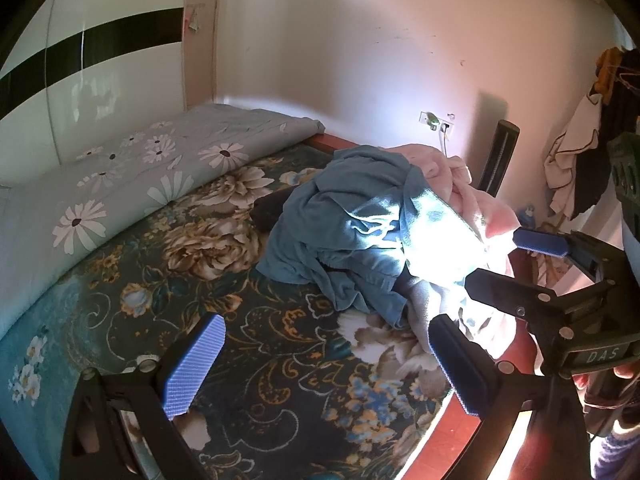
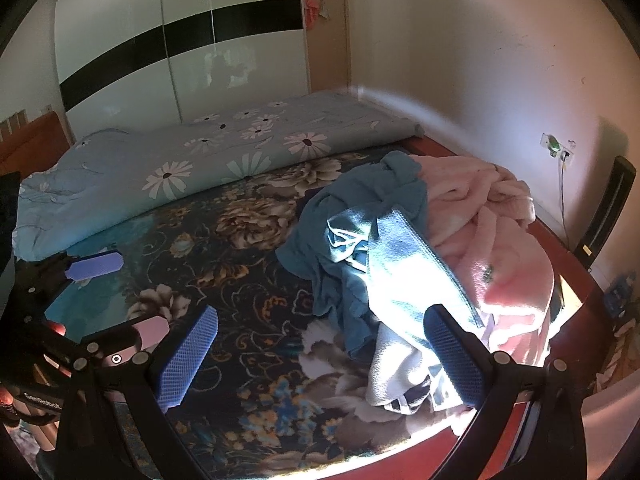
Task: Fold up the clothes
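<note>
Unfolded clothes lie heaped on the bed (image 2: 248, 292): a teal garment (image 2: 360, 208) and a pale towel-like piece (image 2: 404, 280) beside a pink fleece (image 2: 500, 232). The left hand-held gripper (image 1: 324, 364) hovers wide open and empty before the heap; the right hand-held gripper (image 2: 320, 360) is likewise wide open, its right finger at the pale piece. Folding appears not yet begun; the next move calls for pinching one garment's edge and drawing it free. Sun glare washes out the heap's near folds, hiding edges.
</note>
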Motion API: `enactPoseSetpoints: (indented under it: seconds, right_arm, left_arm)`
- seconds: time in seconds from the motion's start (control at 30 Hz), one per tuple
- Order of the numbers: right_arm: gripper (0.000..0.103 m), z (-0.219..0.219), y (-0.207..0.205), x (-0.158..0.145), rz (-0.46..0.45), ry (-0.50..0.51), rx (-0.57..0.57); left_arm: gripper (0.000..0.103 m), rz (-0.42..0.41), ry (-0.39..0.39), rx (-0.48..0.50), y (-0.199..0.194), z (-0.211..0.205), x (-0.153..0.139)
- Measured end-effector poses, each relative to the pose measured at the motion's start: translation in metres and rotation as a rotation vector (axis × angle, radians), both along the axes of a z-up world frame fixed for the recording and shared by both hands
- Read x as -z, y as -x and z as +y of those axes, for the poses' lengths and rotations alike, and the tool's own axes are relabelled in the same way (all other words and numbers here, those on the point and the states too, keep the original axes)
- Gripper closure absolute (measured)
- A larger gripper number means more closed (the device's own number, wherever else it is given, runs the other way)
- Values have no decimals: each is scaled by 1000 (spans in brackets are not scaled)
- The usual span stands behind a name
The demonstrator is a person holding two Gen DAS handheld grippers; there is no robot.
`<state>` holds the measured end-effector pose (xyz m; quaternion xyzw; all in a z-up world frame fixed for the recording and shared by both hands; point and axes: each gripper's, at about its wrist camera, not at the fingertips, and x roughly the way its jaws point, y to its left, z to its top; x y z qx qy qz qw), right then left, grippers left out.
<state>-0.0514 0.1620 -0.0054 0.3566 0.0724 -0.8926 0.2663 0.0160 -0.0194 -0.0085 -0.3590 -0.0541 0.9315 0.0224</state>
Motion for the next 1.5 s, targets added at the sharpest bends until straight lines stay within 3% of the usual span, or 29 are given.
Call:
enactPoseSetpoints:
  seconds: [0.67,0.8,0.97,1.17,1.37,1.4,1.47,1.5]
  right_arm:
    - [0,-5,6,7,-29,35,-27]
    - [0,-4,21,19,-55,36,-19]
    - [0,-4,50,38,-99,29,-22]
    - [0,-5,84,36,22,-3,32]
    - [1,-25,109,41,105,-166,88]
    - [4,-24,114,43,90,-157,93]
    - [21,-21,122,47,31,-101,93]
    - [35,-18,125,48,0,-70,103]
  left_arm:
    - [0,5,2,-17,-7,-15,8]
    - [0,12,-8,-54,-17,-36,17]
    - [0,37,-92,-146,-40,-84,27]
    - [0,41,-98,-256,-73,-136,45]
    - [0,-30,-74,-310,-102,-165,72]
    - [0,-57,-64,-314,-105,-168,77]
    - [0,-105,-38,-330,-110,-171,86]
    - [0,-118,-31,-334,-113,-172,89]
